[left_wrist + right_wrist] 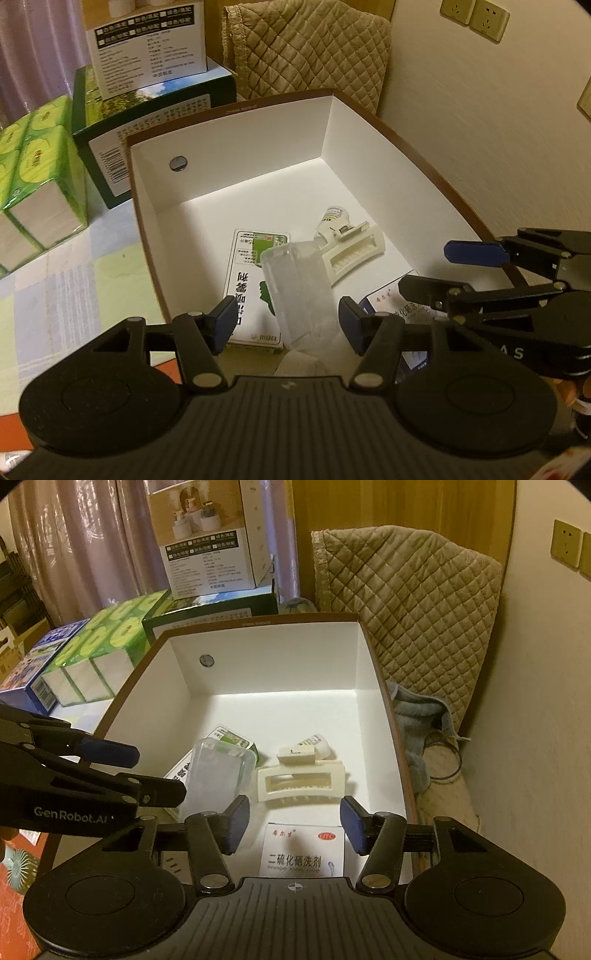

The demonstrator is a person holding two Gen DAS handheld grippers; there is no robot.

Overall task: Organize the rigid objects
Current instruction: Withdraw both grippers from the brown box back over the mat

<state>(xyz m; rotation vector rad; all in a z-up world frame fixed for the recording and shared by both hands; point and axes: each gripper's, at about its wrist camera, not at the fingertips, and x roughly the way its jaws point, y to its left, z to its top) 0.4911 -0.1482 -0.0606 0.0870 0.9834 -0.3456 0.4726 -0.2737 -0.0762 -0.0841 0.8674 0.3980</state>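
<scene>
Both grippers hung over the open white cardboard box with a brown rim (373,653), pointing down into it.

Box contents: a clear, soft-edged rectangular plastic container (295,291) leaning across a flat white-and-green printed carton (251,295); a cream rectangular plastic hair claw (301,784) beside it; a small white dropper bottle with a printed label (314,746) just behind the claw; a white flat medicine carton with a red badge (304,849) near the front wall.

Left gripper (288,325): jaws apart, straddling the lower end of the clear container. The pads (225,321) did not appear to press on it, though the container's translucent edges made contact hard to judge from the left wrist view.

Right gripper (293,825): jaws apart, nothing between them. It hovered above the white medicine carton, which lay flat on the box floor.

Judgement: this looked like the release-and-settle part of a placement, with the sorted items already inside.

To do it well:
- Lift each gripper straight up and clear of the walls before swinging away.
- Keep the jaws wide, so no pad catches the leaning container or drags the carton.
- The two grippers sat close together, so withdraw one at a time.
- The tilted container might slide; nudge it flat only if space was needed.
</scene>
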